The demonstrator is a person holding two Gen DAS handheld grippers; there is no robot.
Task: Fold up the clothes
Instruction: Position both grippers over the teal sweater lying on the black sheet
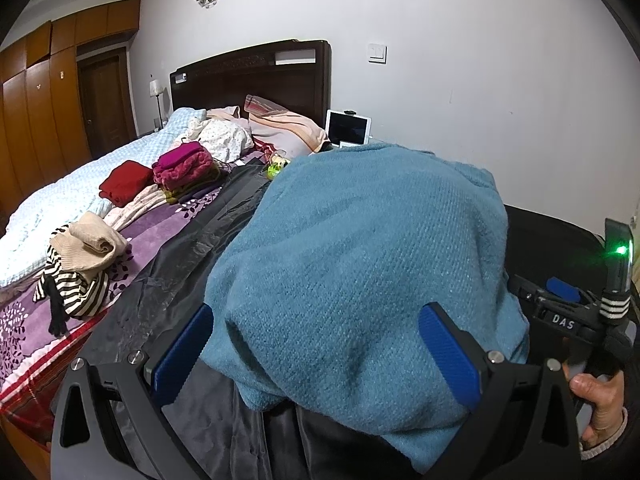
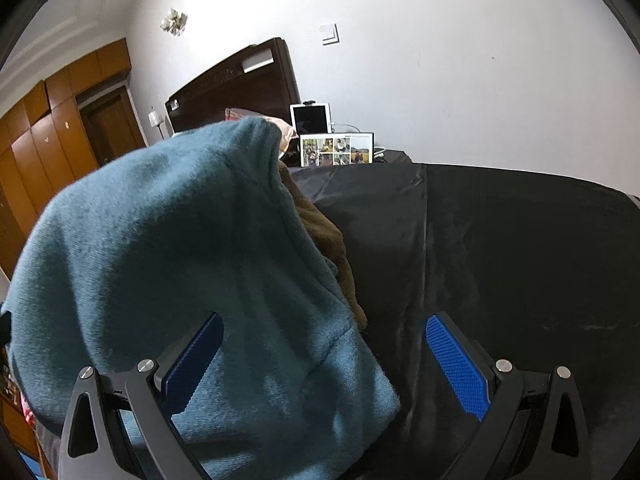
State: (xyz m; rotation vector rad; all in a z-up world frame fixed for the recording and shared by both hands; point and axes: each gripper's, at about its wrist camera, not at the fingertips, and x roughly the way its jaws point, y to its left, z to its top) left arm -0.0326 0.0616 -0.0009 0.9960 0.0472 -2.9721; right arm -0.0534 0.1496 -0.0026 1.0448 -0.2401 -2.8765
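A teal knit sweater (image 1: 360, 264) lies heaped on a black sheet (image 1: 192, 256) spread over the bed. My left gripper (image 1: 316, 312) is open, and its blue pads (image 1: 448, 356) stand wide apart on either side of the sweater's near end. In the right wrist view the same sweater (image 2: 180, 248) bulges up at the left over a brown garment (image 2: 320, 232). My right gripper (image 2: 326, 320) is open too. Its left pad is partly under the teal fabric and its right pad (image 2: 456, 364) is over the bare black sheet (image 2: 520, 260). A hand (image 1: 598, 400) holds the right gripper's body at the right edge.
Folded red (image 1: 126, 186) and magenta (image 1: 186, 168) clothes and a beige-and-striped pile (image 1: 84, 256) lie on the purple bedspread to the left. A tablet (image 1: 347, 128) and a photo screen (image 2: 337, 149) stand by the headboard (image 1: 256, 76). A wooden wardrobe (image 1: 36, 120) lines the far left.
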